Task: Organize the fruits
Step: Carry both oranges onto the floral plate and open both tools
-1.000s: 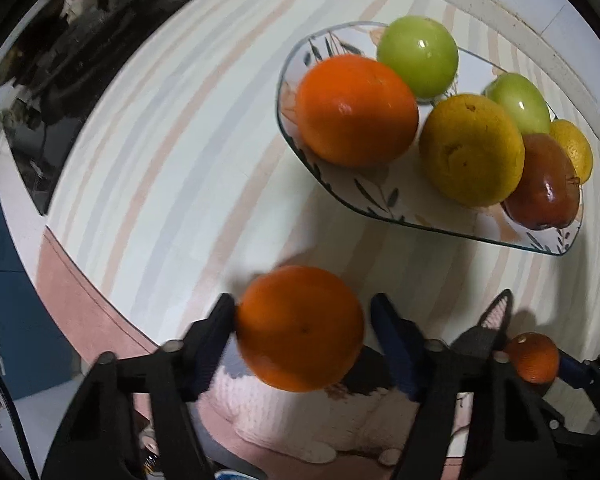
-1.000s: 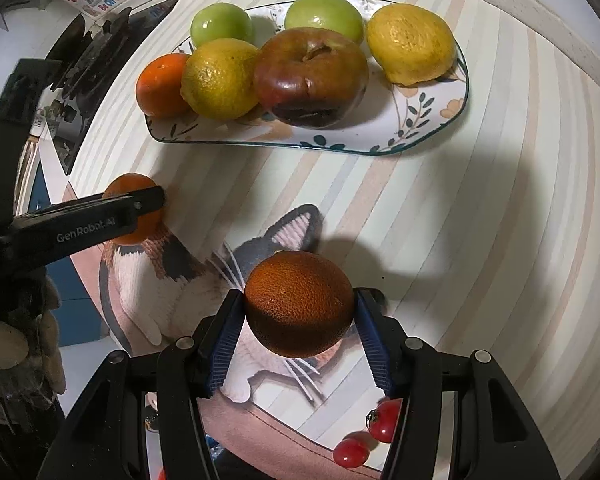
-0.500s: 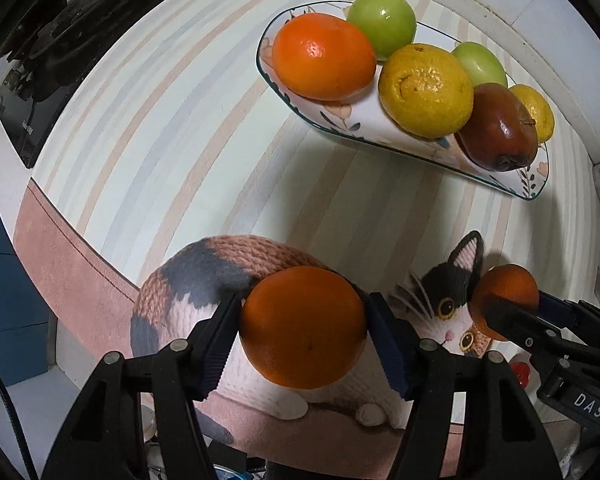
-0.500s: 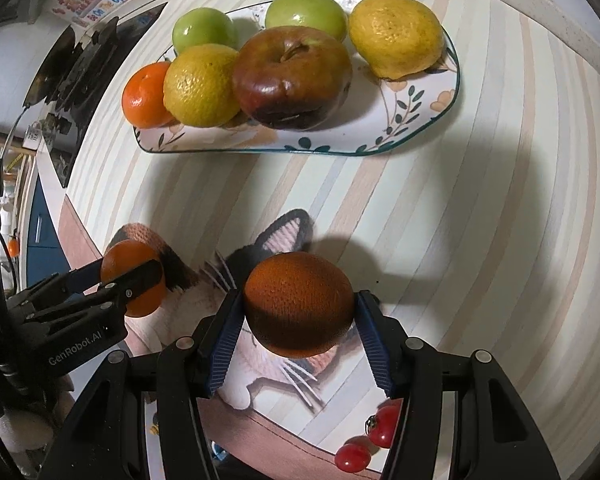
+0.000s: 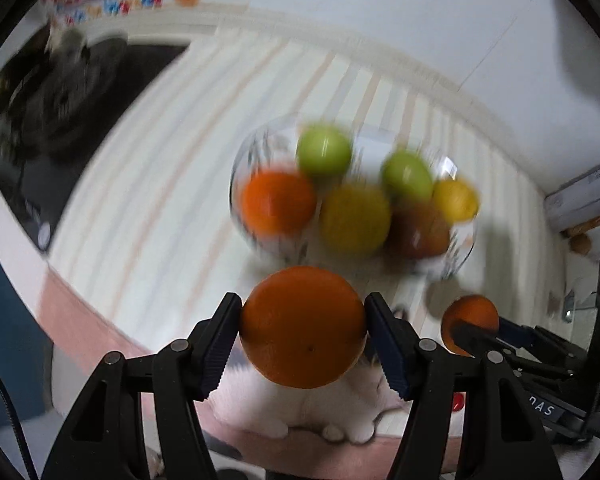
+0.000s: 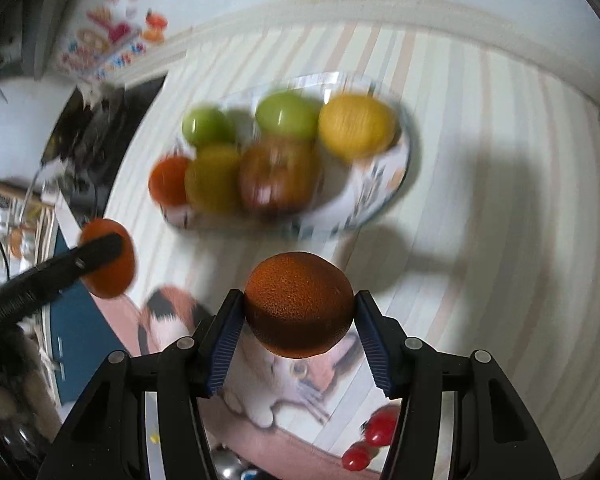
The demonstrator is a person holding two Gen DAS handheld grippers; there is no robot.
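Plated fruits (image 5: 352, 200) blur; left fingers (image 5: 220, 344) and right fingers (image 6: 228, 332) each grip an orange (image 5: 303, 326).

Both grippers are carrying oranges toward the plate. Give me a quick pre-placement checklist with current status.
1. Left gripper clamped on its bright orange: ok, both pads press its sides.
2. Right gripper clamped on its darker orange: ok, held at mid-height.
3. Free room on the plate: ok at its right end; the rest holds six fruits.
4. Plate position sharp enough to aim: not ok, both views are motion-blurred.
5. Grippers apart from each other: ok, a gap shows between them in both views.
6. Cherry tomatoes out of the path: ok, they lie near the mat's edge, below the right gripper.
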